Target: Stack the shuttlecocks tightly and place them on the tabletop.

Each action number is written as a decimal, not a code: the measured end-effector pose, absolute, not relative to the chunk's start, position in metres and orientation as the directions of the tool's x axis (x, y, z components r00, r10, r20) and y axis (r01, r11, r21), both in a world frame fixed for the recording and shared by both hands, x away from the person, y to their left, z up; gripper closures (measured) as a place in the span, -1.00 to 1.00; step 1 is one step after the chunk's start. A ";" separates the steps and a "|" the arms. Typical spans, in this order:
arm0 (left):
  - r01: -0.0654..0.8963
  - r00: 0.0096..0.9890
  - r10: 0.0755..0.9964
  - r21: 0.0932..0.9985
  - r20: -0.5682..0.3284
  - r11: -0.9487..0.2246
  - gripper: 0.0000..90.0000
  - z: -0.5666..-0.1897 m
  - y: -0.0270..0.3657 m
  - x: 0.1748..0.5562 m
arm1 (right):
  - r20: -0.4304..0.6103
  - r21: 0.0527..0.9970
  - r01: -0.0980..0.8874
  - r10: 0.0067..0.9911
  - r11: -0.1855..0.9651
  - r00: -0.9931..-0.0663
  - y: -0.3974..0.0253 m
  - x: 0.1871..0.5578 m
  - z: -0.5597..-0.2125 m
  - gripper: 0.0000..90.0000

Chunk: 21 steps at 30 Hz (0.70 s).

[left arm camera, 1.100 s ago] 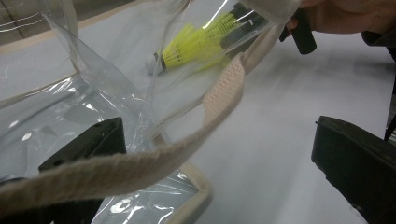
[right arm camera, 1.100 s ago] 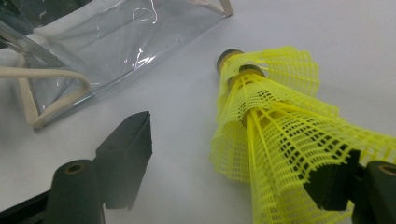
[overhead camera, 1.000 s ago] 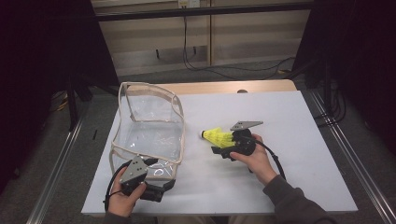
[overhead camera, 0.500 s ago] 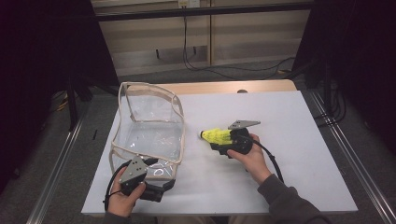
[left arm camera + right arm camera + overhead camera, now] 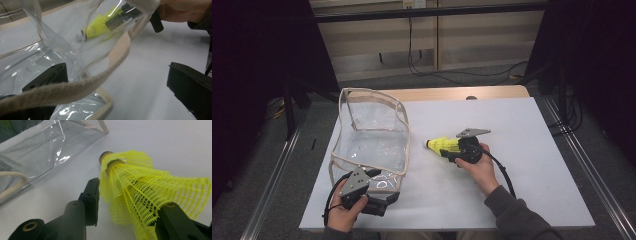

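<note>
High view shows the right hand-held gripper, clamped on the yellow shuttlecock, now closer to the clear bag, whose strap sits between the parted left hand-held gripper jaws, nearing insertion.

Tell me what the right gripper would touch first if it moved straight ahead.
Probably the side wall of the clear bag: the right gripper, holding the yellow shuttlecock, points toward it over bare table, though height is uncertain.
</note>
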<state>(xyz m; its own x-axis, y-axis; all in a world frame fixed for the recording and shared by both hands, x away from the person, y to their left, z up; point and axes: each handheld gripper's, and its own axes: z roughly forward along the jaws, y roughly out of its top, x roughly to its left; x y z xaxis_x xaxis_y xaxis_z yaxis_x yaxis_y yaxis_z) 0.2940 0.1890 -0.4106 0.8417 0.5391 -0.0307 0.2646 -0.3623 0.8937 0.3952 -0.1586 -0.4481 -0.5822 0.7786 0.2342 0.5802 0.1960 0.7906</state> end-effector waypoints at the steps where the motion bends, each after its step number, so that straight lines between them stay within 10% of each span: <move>1: 0.265 0.842 0.539 0.894 -0.031 -0.362 -0.92 -0.411 0.189 0.294 | 0.234 0.791 0.581 0.781 0.194 -0.580 -0.158 0.395 -0.448 0.30; 13: 0.266 0.841 0.540 0.895 -0.033 -0.359 -0.92 -0.411 0.189 0.294 | 0.235 0.790 0.588 0.800 0.174 -0.552 -0.158 0.396 -0.447 0.67; 21: 0.266 0.840 0.541 0.895 -0.032 -0.359 -0.92 -0.411 0.189 0.294 | 0.247 0.791 0.594 0.811 0.147 -0.530 -0.153 0.395 -0.448 0.34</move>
<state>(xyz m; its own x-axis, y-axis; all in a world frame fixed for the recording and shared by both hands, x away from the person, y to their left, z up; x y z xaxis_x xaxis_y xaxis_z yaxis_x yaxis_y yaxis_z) 0.2938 0.1888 -0.4107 0.8405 0.5409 -0.0323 0.2656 -0.3593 0.8946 0.3954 -0.1533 -0.4477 -0.5300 0.8112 0.2471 0.5940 0.1472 0.7909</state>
